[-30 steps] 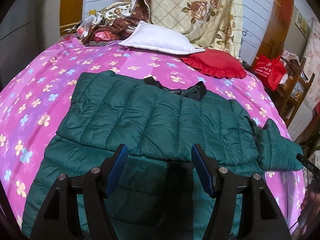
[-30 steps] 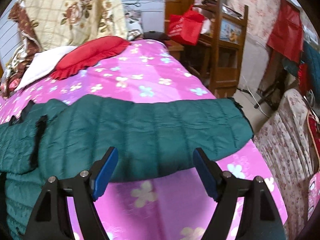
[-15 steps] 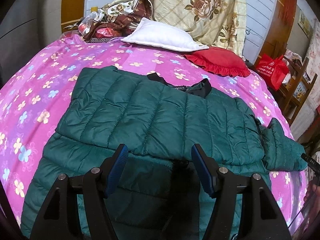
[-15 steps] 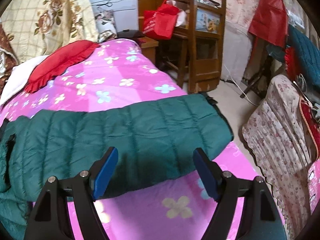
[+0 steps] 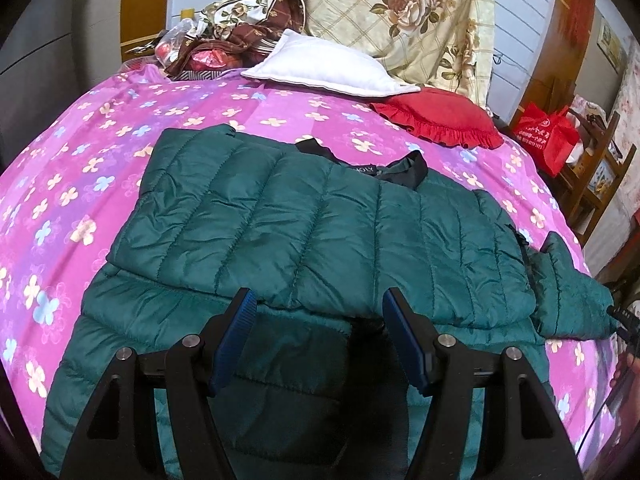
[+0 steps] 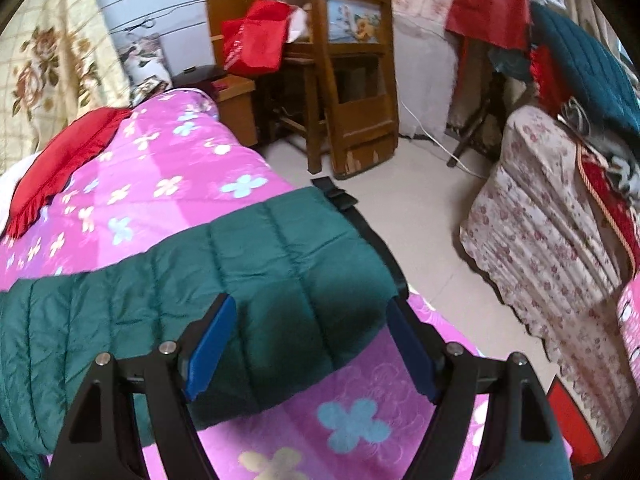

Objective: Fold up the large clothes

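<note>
Lying crosswise on bedspread (image 5: 100, 160), jacket (image 5: 320, 232) (collar headward); both hand-held grippers (image 5: 318, 338) (image 6: 310, 344) agape, empty

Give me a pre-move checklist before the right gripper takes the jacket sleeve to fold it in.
1. Right gripper open: ok.
2. Sleeve between its fingers, not yet pinched: ok.
3. Left sleeve already folded across the jacket: ok.
4. Left gripper open, holding nothing: ok.
5. Sleeve cuff fully on the bed: not ok, it hangs past the edge.
6. Jacket zipped: cannot tell.
</note>
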`<state>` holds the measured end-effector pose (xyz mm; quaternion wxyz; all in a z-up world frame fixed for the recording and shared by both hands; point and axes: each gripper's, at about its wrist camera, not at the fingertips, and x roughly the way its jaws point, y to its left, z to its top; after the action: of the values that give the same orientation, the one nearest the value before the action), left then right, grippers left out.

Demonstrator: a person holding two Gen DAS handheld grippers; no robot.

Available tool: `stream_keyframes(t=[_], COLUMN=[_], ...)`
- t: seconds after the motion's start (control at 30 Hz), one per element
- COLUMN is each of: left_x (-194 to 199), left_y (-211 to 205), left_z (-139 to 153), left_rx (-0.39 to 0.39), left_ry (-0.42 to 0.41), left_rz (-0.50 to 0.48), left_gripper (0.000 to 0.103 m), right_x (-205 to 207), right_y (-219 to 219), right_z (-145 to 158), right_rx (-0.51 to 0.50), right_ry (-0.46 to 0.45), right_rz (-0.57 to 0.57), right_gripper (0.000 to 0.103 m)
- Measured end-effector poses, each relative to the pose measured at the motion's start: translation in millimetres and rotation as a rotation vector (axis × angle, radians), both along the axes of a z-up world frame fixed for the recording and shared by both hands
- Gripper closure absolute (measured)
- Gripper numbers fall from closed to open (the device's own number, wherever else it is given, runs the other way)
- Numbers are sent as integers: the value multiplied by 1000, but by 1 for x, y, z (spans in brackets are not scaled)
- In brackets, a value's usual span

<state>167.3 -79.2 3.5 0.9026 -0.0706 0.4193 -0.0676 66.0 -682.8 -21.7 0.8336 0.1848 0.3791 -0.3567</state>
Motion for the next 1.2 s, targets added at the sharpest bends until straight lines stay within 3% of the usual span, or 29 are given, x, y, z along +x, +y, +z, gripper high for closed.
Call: stream_keyframes(t=[0.47, 0.6, 0.7, 0.77, 0.87, 1.2], left_x=[4, 3, 4, 4, 2, 0], left_y=[1, 1, 2, 3, 3, 11], left_z=[-7, -8, -9, -9, -7, 5], left_rx=[5, 17, 11, 5, 11, 9], left_ry=[23, 19, 27, 28, 19, -11], left_rz=[-6, -9, -5, -4, -7, 3], left_gripper=[58, 58, 58, 58, 58, 58], right_x=[9, 15, 15, 13, 10, 2], right_y=[-40, -34, -27, -26, -23, 32], right_z=[-26, -25, -21, -18, -11, 45], right_rx=[119, 71, 44, 42, 63, 20], right_ry=[-22, 2, -4, -27, -62, -202], right_rz=[-73, -47, -11, 11, 44, 189], right_gripper=[18, 19, 42, 71, 79, 82])
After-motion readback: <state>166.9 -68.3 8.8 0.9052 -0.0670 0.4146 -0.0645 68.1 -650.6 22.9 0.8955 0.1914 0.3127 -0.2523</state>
